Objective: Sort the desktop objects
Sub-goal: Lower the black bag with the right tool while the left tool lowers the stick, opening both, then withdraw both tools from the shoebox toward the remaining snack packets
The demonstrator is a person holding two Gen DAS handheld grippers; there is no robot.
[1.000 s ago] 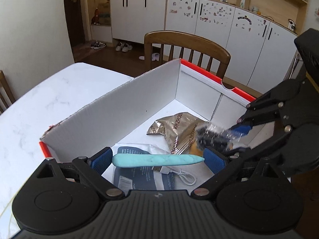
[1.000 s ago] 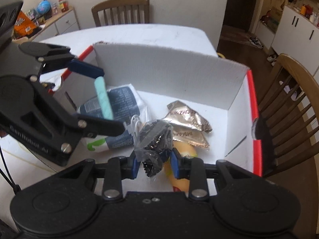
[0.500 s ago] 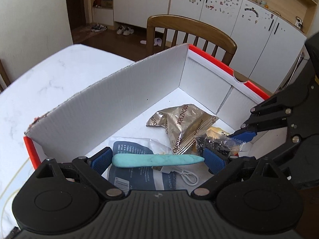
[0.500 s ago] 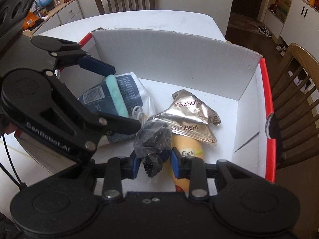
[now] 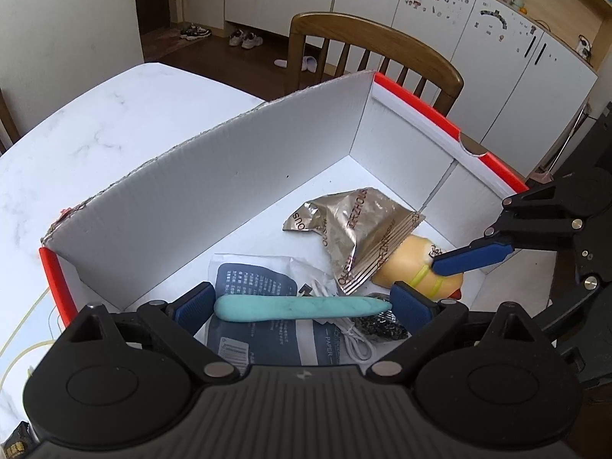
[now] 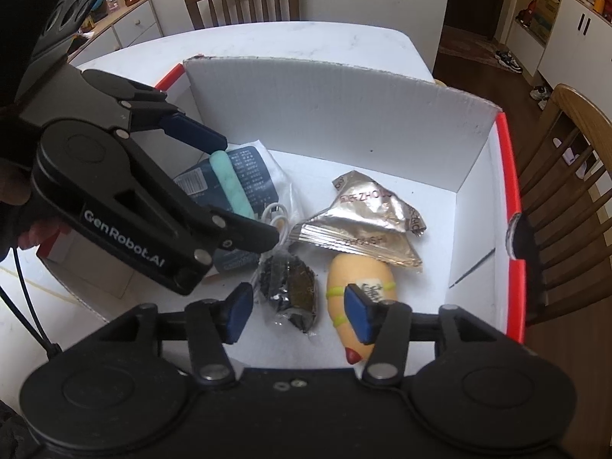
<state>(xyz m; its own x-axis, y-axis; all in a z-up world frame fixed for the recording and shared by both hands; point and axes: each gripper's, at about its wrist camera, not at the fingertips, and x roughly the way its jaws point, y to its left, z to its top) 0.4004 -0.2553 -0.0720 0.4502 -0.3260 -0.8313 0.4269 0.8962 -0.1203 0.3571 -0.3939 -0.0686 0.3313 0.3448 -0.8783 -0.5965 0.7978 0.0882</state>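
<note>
The dark crinkly packet (image 6: 287,291) lies on the white floor of the box (image 6: 344,114), near the front, just beside a yellow squishy toy (image 6: 359,287) with a red tip. The right wrist view shows the whole packet lying loose, but in the left wrist view only a small dark bit of it (image 5: 378,327) peeks out under the blue finger. The right gripper (image 6: 298,311) has just been opening its jaws, and now they stand apart with the packet lying between them, and the pads do not press on it. Its right pad sits in front of the yellow toy. The left gripper (image 5: 302,306) pinches a long teal stick (image 5: 302,308) by its two ends, so the stick lies across between the blue pads. In the right wrist view that stick (image 6: 231,183) points away, up toward the far wall of the box. Under the stick there is a dark blue paper pack (image 5: 260,306) in a clear bag, with a white cable (image 5: 355,340) next to it. A shiny gold snack bag (image 6: 363,225) lies in the middle of the box and leans on the yellow toy. Both grippers tip down into the box, the left one from the left side and the right one from the front. A bit of a hand (image 6: 34,229) shows behind the left gripper. The box has red edges and sits on a white table (image 5: 76,134), with a wooden chair (image 5: 367,53) behind it.
</note>
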